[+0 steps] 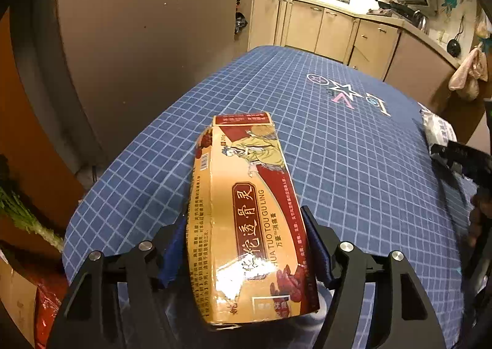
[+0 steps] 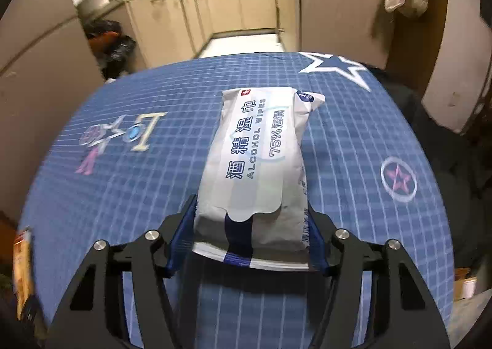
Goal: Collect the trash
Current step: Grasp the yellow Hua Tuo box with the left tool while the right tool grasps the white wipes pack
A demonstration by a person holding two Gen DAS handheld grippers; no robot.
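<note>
Holding two items, pickup done: your left gripper (image 1: 246,244) is clamped on the red-and-tan cardboard medicine box (image 1: 246,216), which juts forward past its fingertips; your right gripper (image 2: 251,232) is clamped on the white plastic alcohol-wipes pack (image 2: 258,161). Both sit above the blue grid tablecloth (image 2: 153,195). Next, likely: carry them to a bin; no container is visible.

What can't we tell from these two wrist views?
- Left wrist view: the near end of the medicine box is hidden between the left hand-held gripper fingers.
- Left wrist view: the wipes pack is cut off at the right edge by the other gripper.
- Right wrist view: the tablecloth prints are motion-blurred.
- Neither view shows a trash bin, nor whether either package is empty.
</note>
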